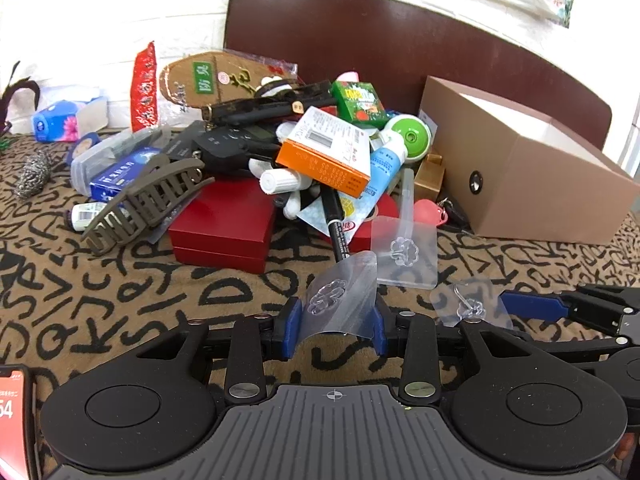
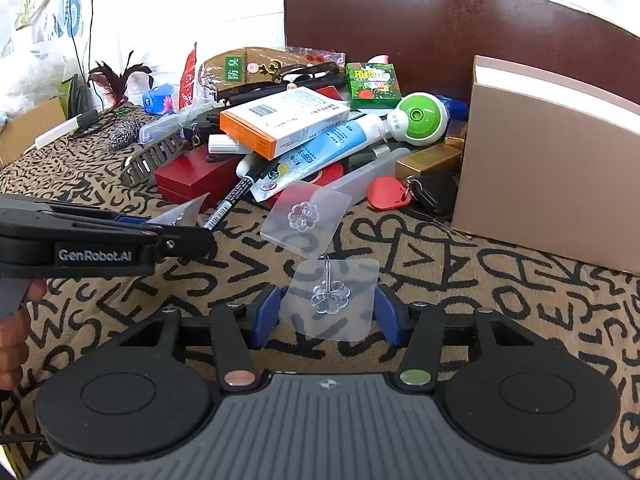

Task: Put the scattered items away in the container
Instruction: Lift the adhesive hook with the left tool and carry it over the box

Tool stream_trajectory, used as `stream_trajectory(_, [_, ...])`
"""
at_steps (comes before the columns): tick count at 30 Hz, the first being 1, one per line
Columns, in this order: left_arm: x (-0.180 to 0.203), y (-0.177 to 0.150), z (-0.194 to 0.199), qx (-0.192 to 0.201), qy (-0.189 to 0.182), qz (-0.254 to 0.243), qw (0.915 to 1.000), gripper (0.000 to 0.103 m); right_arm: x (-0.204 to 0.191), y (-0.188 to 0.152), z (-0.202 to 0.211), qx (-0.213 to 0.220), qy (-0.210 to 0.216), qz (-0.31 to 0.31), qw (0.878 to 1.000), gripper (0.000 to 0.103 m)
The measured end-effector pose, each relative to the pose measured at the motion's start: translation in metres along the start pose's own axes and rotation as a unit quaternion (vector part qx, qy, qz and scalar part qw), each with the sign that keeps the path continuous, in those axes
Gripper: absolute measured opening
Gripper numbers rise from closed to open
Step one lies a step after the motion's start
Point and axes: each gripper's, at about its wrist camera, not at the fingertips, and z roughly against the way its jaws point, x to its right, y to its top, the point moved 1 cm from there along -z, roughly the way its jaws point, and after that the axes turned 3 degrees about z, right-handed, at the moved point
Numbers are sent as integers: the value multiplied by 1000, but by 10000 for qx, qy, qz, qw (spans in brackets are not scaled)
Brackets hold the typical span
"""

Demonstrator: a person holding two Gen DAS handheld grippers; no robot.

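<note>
Three clear adhesive hook pads lie near the front of a patterned cloth. My left gripper (image 1: 336, 322) is shut on one clear pad (image 1: 340, 300), which bows between the blue fingers. My right gripper (image 2: 328, 310) is closed against the sides of a second clear pad (image 2: 330, 300) with a wire hook; this pad also shows in the left wrist view (image 1: 470, 306). A third clear pad (image 1: 404, 250) (image 2: 306, 218) lies flat just beyond. The tan open box (image 1: 524, 172) (image 2: 548, 168) stands to the right.
A pile of items sits behind: red box (image 1: 224, 228), grey hair claw (image 1: 144, 204), orange-white carton (image 1: 324, 152), blue-white tube (image 2: 320, 144), black pen (image 2: 230, 200), green round bottle (image 2: 418, 118), red key fob (image 2: 388, 194). A dark headboard (image 1: 400, 40) is behind.
</note>
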Motion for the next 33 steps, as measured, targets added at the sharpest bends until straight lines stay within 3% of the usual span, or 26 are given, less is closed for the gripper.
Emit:
stream_trajectory(19, [13,22,33,322,-264,21,9991,36,4,17,27,371,5,70,9993,56])
stream_trajectory(25, [35,43,31,511,-527,-47,9973,36,24,31,48,680,-32,-190,9975,56])
stream_trajectory(33, [79,84,20,746,-965,-268,9922,37,65,63,83,1222,-410,-280,9913,56])
